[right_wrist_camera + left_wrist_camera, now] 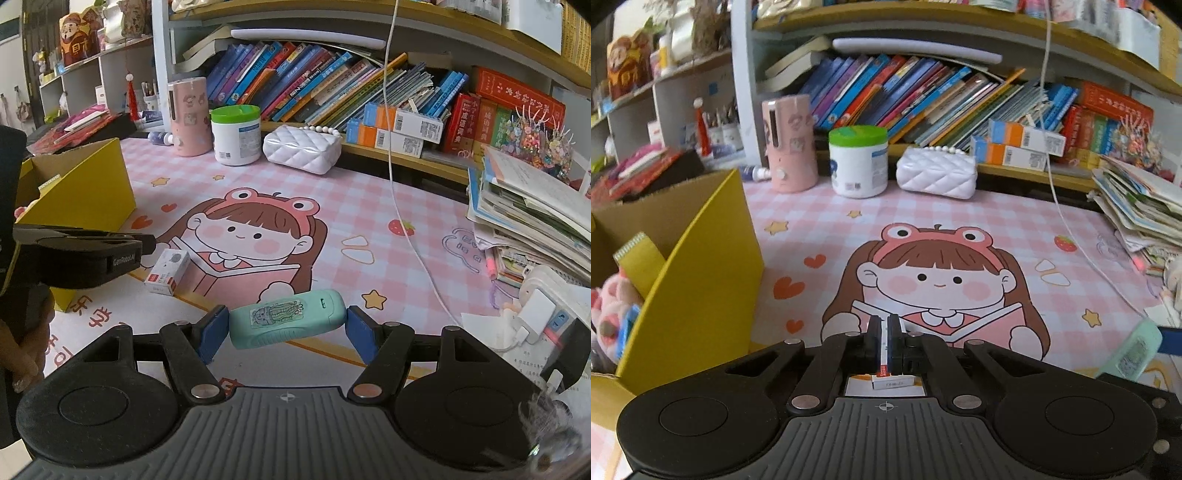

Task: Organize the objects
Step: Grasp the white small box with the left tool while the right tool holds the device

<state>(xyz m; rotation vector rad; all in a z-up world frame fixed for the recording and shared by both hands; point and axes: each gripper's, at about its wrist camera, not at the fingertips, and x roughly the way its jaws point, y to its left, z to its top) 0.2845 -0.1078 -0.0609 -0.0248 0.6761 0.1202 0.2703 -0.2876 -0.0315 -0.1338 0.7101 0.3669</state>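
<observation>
Left gripper [885,341]: clamped tight on small white-and-red cardboard box [892,382].
Right gripper [286,330]: pads grip mint-green plastic case [288,317].
Nearby: yellow cardboard box [701,266].
Surface: pink checked cartoon mat [997,229].

I saw a small box [168,271], white with a red band, near the desk's left edge. A thin white-and-red edge of it was pinched in the closed left gripper [884,326], and I couldn't tell whether it touched the mat [369,206]. A mint case [286,323], rounded and oblong with a drawn sticker on top, sat crosswise and slightly tilted, clamped end to end in the right gripper [287,314]. An open yellow carton [701,277] stood at the left edge.
</observation>
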